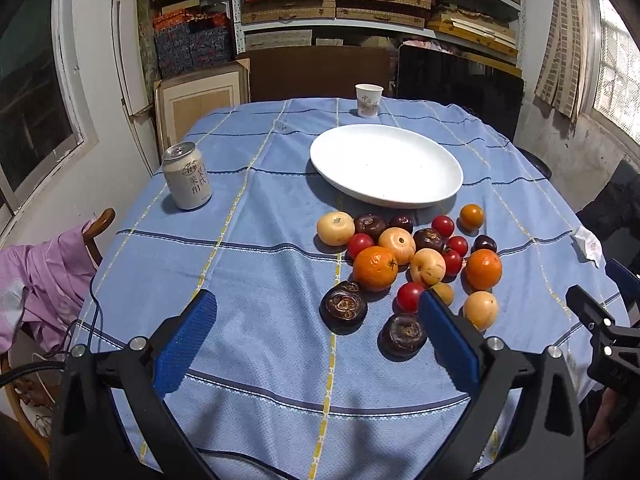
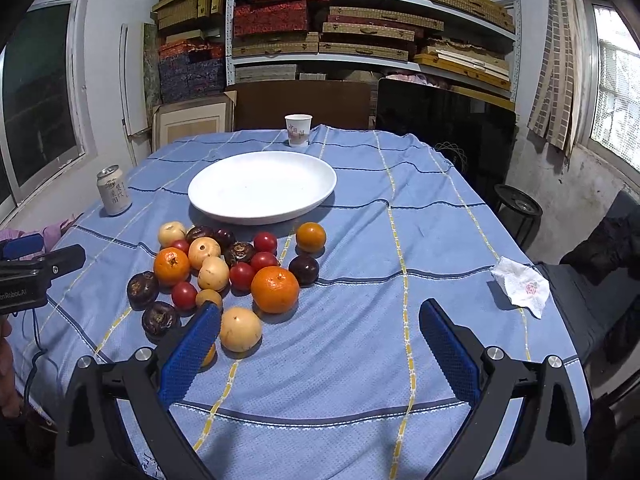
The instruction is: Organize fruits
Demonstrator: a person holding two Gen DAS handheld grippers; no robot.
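A pile of several fruits lies on the blue tablecloth in front of an empty white plate point(image 1: 386, 164) point(image 2: 262, 186): oranges point(image 1: 375, 269) point(image 2: 275, 289), red tomatoes point(image 1: 409, 296) point(image 2: 242, 276), pale yellow round fruits point(image 1: 480, 310) point(image 2: 240, 329) and dark brown water chestnuts point(image 1: 343, 307) point(image 2: 160, 319). My left gripper point(image 1: 316, 312) is open and empty, just short of the pile, its right finger in front of the near fruits. My right gripper point(image 2: 320, 320) is open and empty, to the right of the pile, its left finger beside a pale yellow fruit.
A silver drink can point(image 1: 186, 176) point(image 2: 114, 190) stands at the left of the table. A paper cup point(image 1: 369, 100) point(image 2: 298, 130) stands behind the plate. A crumpled tissue point(image 2: 520, 286) lies near the right edge. Shelves of boxes fill the back wall.
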